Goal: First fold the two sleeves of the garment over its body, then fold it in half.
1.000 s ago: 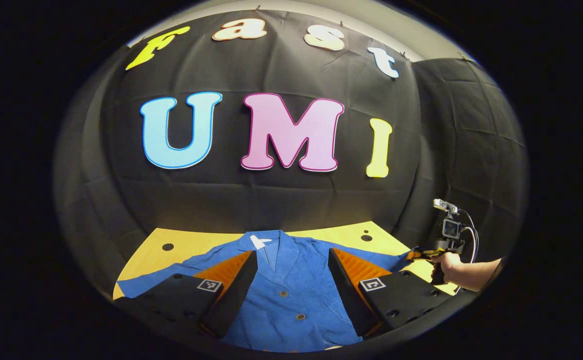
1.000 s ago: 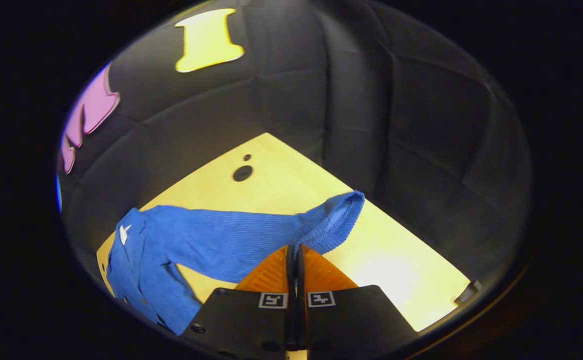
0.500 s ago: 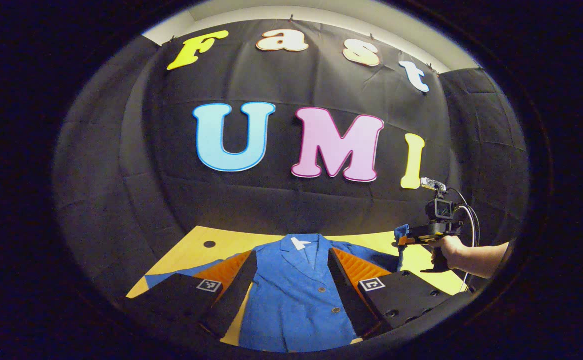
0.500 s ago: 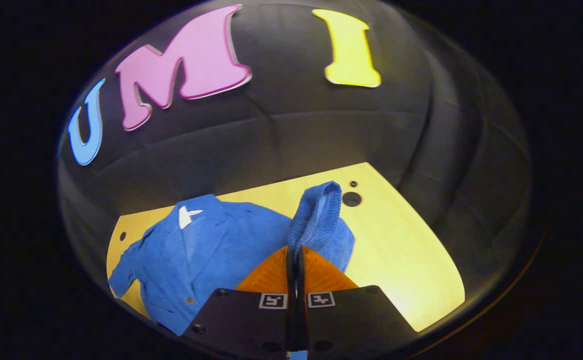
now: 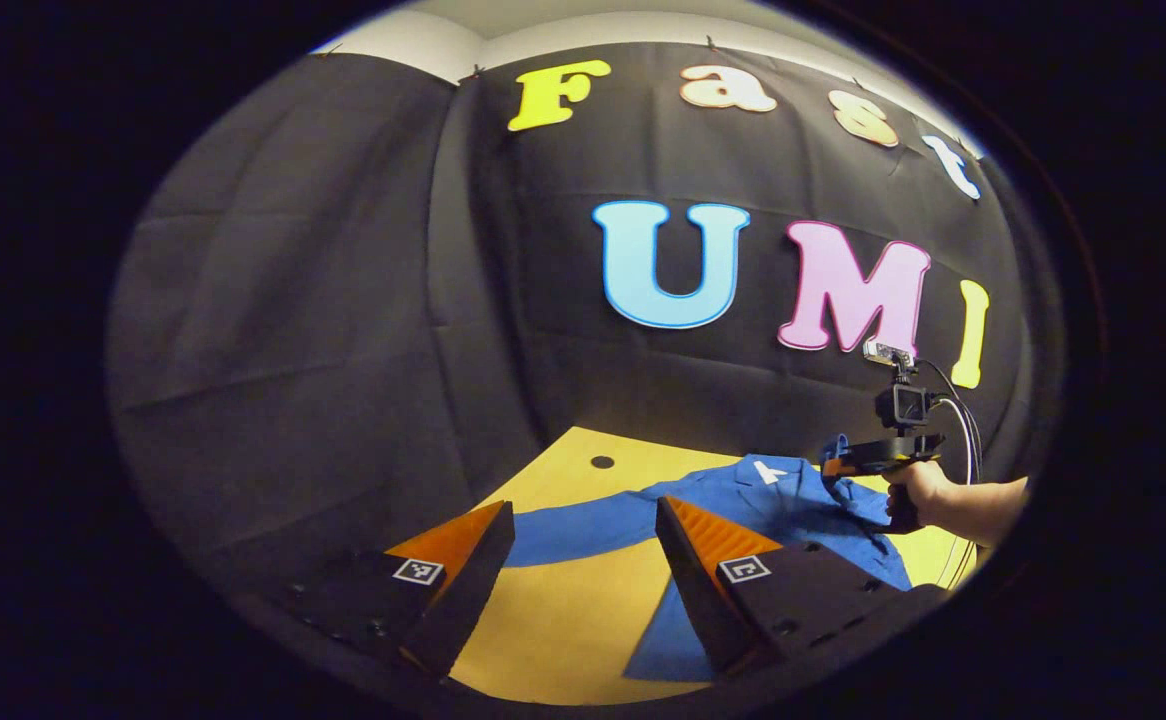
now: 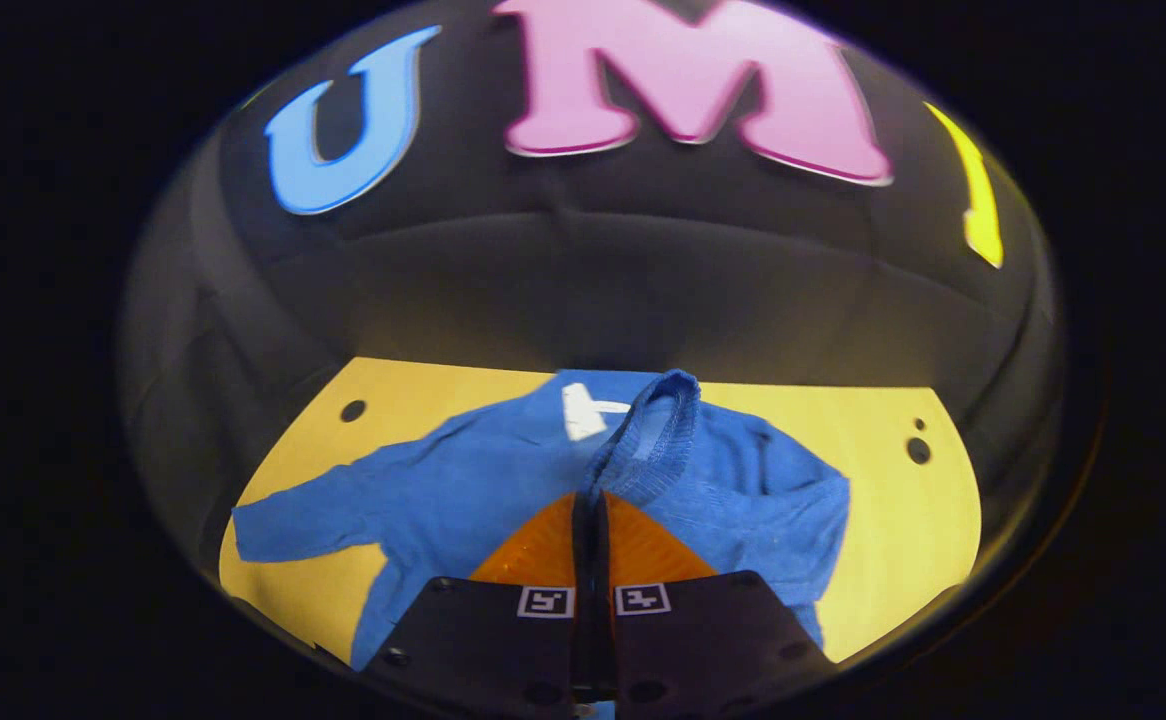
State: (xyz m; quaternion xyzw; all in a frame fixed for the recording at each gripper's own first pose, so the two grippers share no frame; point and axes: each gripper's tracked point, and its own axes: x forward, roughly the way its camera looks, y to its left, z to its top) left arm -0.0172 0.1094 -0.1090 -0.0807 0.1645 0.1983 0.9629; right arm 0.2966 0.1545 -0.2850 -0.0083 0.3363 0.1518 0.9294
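A blue button-front jacket (image 6: pixel 463 490) lies flat on the yellow table (image 6: pixel 893 520), collar with a white tag toward the back wall. My right gripper (image 6: pixel 590 497) is shut on the cuff (image 6: pixel 653 430) of one sleeve and holds it raised over the jacket's chest. The other sleeve (image 6: pixel 303 515) stretches out flat to the left. In the left gripper view my left gripper (image 5: pixel 583 530) stands open above the table, with that flat sleeve (image 5: pixel 583 525) beyond its fingers. The right gripper (image 5: pixel 868 460) and the hand holding it appear there over the jacket (image 5: pixel 803 510).
Black cloth walls close in the table at the back and both sides. Round holes (image 6: pixel 352 410) mark the table's far corners. Bare yellow surface (image 5: pixel 563 620) lies under my left gripper.
The right gripper has carried the sleeve cuff leftward from the table's right side to above the jacket's chest. The left gripper has swung left, off the jacket body toward the flat sleeve.
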